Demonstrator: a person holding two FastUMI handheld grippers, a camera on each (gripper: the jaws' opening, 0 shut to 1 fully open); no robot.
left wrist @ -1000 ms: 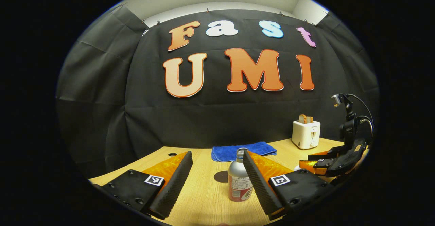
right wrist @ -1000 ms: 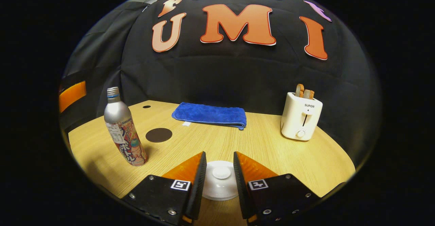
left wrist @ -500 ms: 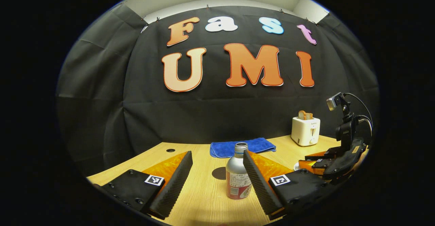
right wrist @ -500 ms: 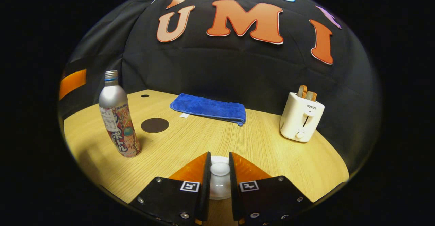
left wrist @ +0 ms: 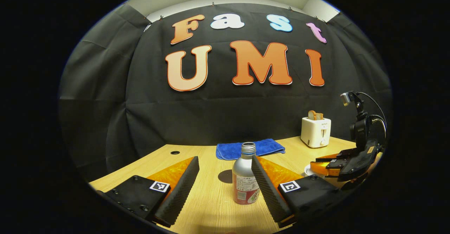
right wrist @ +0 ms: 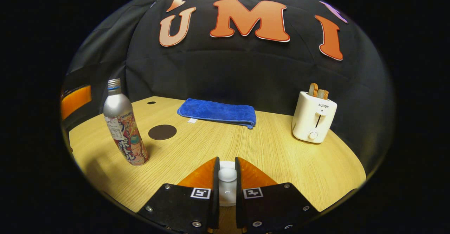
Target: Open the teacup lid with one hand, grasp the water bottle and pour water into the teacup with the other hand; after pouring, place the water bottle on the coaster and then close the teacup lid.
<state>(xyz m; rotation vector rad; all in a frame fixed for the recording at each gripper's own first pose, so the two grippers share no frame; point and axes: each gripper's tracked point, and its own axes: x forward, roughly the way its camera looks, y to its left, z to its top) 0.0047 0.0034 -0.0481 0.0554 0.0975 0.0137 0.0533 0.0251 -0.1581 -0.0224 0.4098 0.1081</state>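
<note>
A silver water bottle (left wrist: 245,183) with a red label stands upright on the wooden table, uncapped. It sits between the wide-apart fingers of my open left gripper (left wrist: 225,177), close to the right finger and apart from the left one. In the right gripper view the same bottle (right wrist: 123,125) stands at the left. My right gripper (right wrist: 227,172) is shut on the knob of the white teacup lid (right wrist: 227,175); the cup under it is hidden. From the left gripper view, the right gripper (left wrist: 337,162) hangs low over a white rim (left wrist: 308,171). The dark round coaster (right wrist: 162,132) lies behind the bottle.
A folded blue cloth (right wrist: 218,112) lies at the back of the table. A white toaster (right wrist: 314,118) holding toast stands at the back right. A small hole (left wrist: 174,152) is in the tabletop at the far left. The black booth wall rises close behind the table.
My right gripper's fingers have come together from either side of the lid onto its knob. My left gripper has stayed open, and the bottle has shifted slightly left between its fingers.
</note>
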